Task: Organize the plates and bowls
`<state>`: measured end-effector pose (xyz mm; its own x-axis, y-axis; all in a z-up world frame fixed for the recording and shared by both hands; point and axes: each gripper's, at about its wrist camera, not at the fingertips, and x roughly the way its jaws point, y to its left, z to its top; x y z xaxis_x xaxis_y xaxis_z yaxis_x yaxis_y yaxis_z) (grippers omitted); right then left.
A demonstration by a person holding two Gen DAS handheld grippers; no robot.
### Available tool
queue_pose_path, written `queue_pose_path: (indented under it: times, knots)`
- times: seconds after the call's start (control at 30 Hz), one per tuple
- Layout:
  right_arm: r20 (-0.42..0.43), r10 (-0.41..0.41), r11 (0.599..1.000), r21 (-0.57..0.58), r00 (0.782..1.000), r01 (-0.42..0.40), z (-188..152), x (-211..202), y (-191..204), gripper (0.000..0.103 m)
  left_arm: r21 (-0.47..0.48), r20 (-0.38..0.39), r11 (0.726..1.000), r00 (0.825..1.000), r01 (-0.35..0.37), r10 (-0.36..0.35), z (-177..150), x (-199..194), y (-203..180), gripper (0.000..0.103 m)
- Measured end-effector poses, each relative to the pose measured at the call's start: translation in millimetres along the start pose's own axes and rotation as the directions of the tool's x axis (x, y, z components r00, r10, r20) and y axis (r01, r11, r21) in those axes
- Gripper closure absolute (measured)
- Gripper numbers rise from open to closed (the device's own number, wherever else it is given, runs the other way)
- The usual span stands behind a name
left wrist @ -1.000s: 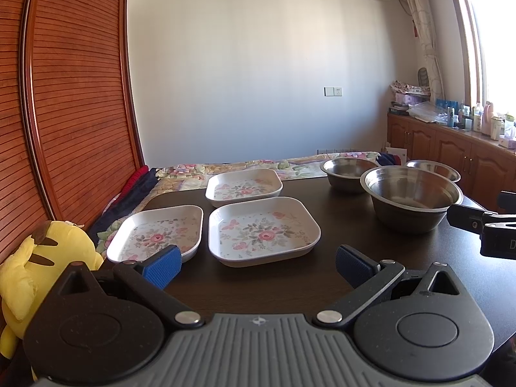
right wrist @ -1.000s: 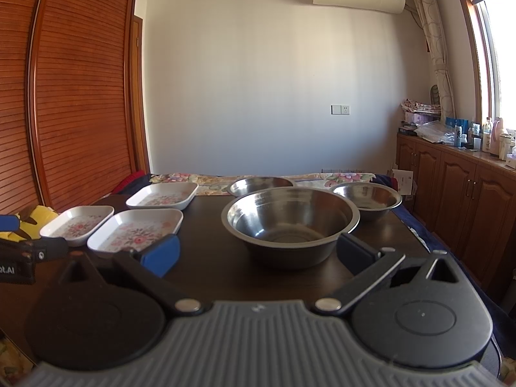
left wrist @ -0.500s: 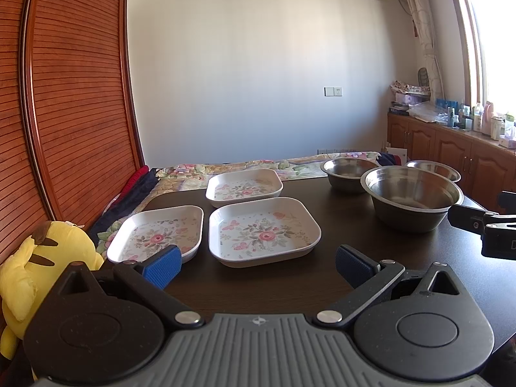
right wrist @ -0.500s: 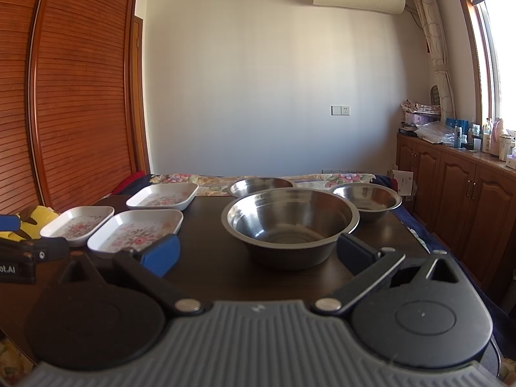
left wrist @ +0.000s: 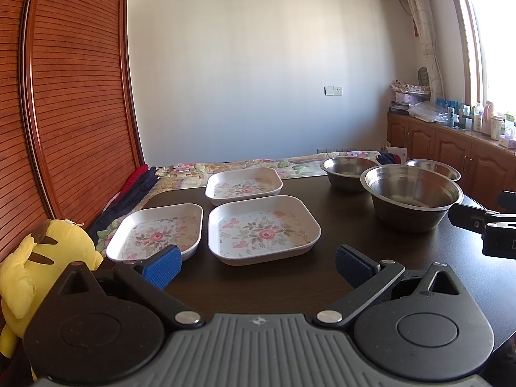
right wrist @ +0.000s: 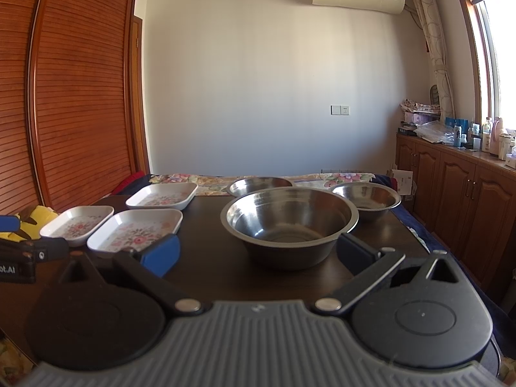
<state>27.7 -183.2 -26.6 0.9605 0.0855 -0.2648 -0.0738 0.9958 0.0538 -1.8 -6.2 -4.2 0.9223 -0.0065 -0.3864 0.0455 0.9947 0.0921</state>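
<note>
Three white floral square plates lie on the dark table: a near middle plate [left wrist: 262, 227], a near left plate [left wrist: 156, 233] and a far plate [left wrist: 243, 185]. Three steel bowls stand to the right: a large bowl [left wrist: 411, 195] [right wrist: 288, 221] and two smaller bowls [left wrist: 348, 167] [left wrist: 433, 167] behind it. My left gripper [left wrist: 256, 264] is open and empty, just short of the near middle plate. My right gripper [right wrist: 258, 253] is open and empty, just short of the large bowl.
A yellow plush toy [left wrist: 29, 271] sits at the table's left edge. A wooden slatted wardrobe [left wrist: 71, 96] stands on the left. A flowered cloth [left wrist: 251, 164] lies beyond the table's far edge. Wooden cabinets [right wrist: 467, 200] with bottles line the right wall.
</note>
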Motion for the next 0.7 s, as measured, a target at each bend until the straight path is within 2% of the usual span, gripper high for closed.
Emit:
queue_pose_path:
  times: [0.7]
  knots:
    - [-0.009, 0.006, 1.0, -0.007, 1.0, -0.006, -1.6, 1.1, 1.3, 0.0, 0.002, -0.045, 1.0, 0.999, 0.007, -0.007, -4.5, 6.2, 2.5, 0.001]
